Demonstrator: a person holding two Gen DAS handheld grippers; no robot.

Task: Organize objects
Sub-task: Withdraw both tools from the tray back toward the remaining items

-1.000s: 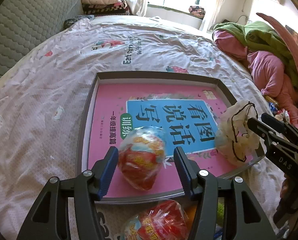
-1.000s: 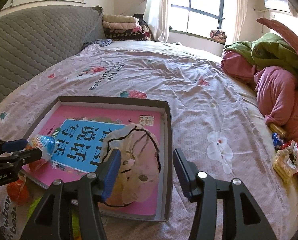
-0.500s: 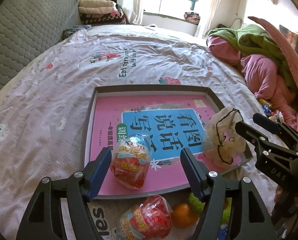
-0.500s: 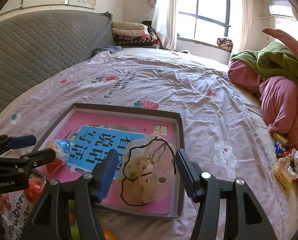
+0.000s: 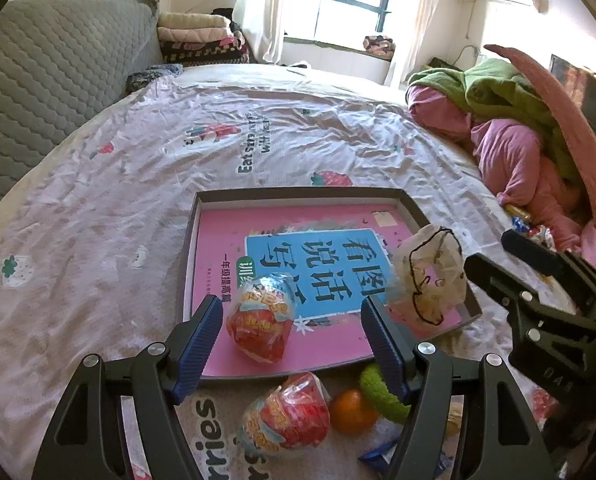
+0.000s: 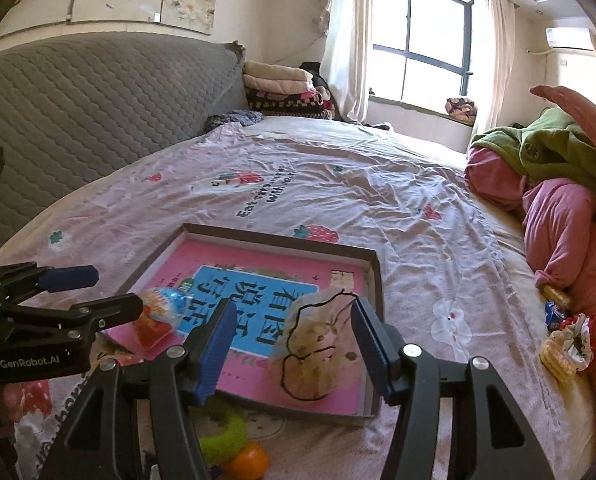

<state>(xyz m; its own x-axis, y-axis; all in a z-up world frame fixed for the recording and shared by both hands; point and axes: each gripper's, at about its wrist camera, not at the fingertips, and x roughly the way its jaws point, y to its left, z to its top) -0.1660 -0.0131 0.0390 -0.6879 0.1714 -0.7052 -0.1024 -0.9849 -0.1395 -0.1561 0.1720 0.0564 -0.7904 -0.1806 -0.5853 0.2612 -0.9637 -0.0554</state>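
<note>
Both grippers back off and lift since earlier frame, jaws just opened wider, nothing gripped.
Red snack pack lies released at tray near edge, left gripper jaws apart around it.
Drawstring pouch at tray's near right corner, right gripper released.
Second red pack, orange wait on bed beside tray.
</note>
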